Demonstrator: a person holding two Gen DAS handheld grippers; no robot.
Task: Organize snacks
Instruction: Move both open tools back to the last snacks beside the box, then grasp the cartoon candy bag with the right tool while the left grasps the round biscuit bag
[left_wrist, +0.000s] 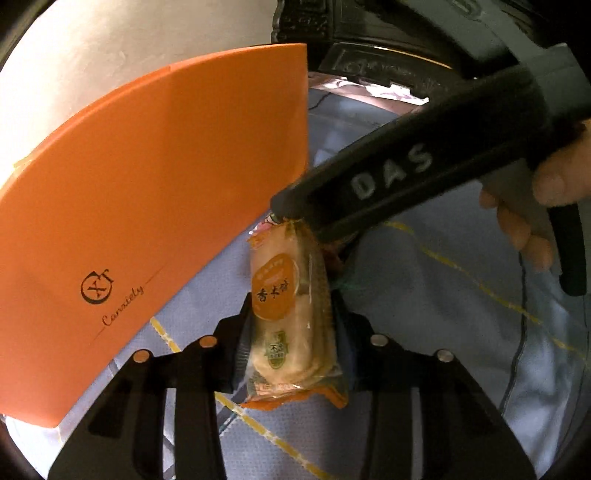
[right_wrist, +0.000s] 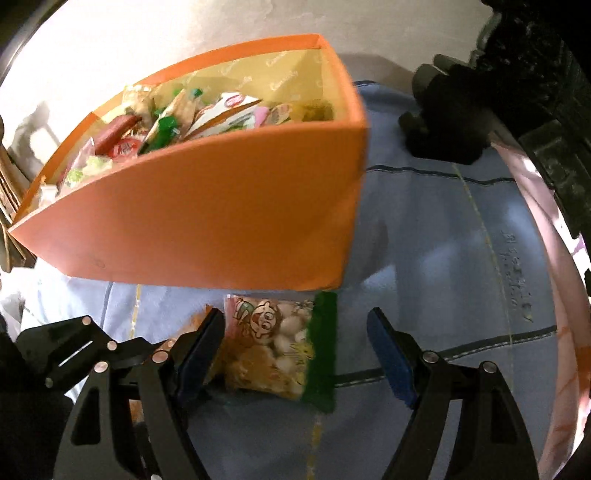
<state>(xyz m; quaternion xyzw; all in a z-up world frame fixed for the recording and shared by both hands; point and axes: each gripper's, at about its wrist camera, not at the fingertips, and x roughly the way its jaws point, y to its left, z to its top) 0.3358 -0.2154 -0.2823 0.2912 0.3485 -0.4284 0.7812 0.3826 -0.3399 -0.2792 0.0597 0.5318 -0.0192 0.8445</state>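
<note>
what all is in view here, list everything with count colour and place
box: one, orange, on the cloth, full of mixed snack packets
cracker pack: one, orange and clear, between the left claw's fingers
cartoon snack bag: one, pink with green edge, on the cloth in front of the box
cloth: one, light blue with yellow lines, under everything
dark object: one, black, far right of the box
left claw: black, shut on the cracker pack
right claw: black with blue pads, open over the bag
</note>
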